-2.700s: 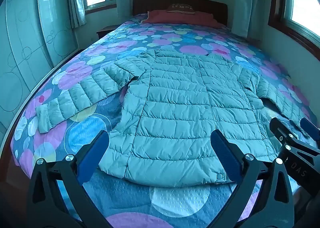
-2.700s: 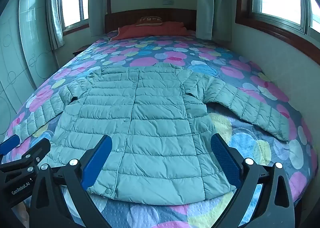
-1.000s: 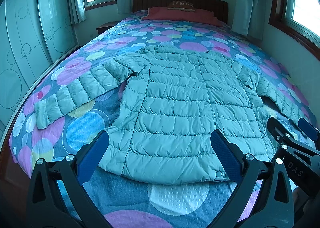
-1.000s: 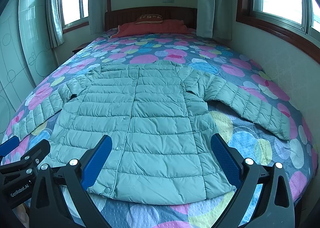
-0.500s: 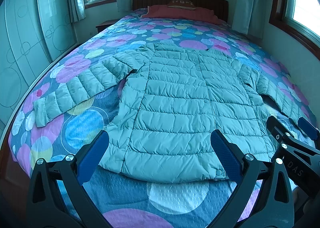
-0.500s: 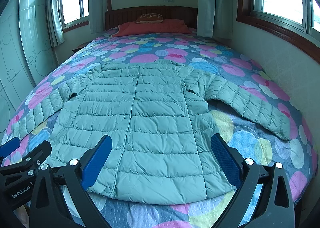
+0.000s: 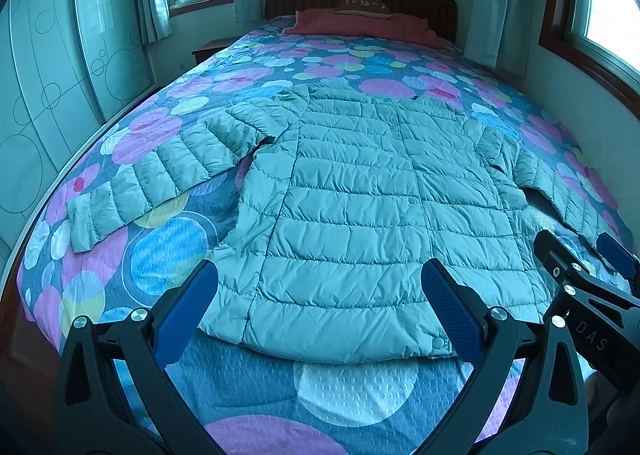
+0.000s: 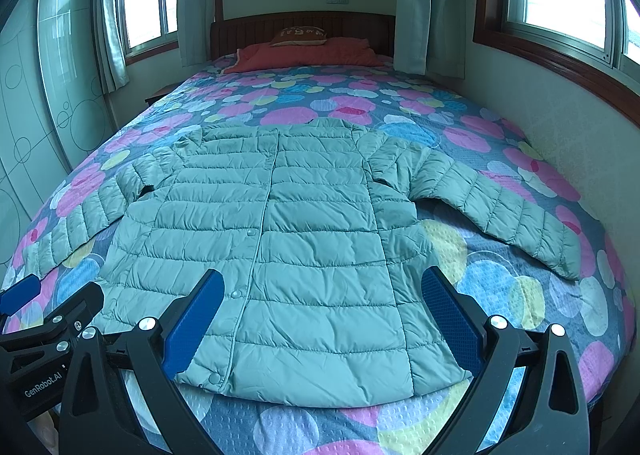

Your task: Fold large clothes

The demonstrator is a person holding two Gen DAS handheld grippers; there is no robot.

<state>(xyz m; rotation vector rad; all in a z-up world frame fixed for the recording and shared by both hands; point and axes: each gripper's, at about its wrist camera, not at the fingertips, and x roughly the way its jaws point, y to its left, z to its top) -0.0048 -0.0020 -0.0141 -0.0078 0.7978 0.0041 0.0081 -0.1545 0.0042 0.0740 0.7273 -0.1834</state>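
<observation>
The quilted jacket [image 8: 288, 247] lies flat and face up on the bed [image 8: 520, 295], filling mid-frame, both sleeves spread out and its hem toward the frame's bottom. Both tools hover just short of that hem, empty — left tool [image 7: 320, 307] and right tool [image 8: 320, 307] each with jaws wide apart. A sleeve likely folds in first, best gripped near the cuff so the slippery padding lands flat; no containers are visible.

Left gripper [image 7: 319, 309] and right gripper [image 8: 320, 317]: black angular frames with triangular cutouts, silver round screws at the joints, textured blue pads [image 8: 192, 321] on each finger. White "GenRobot.AI" and "DAS" lettering showed on the bodies.
</observation>
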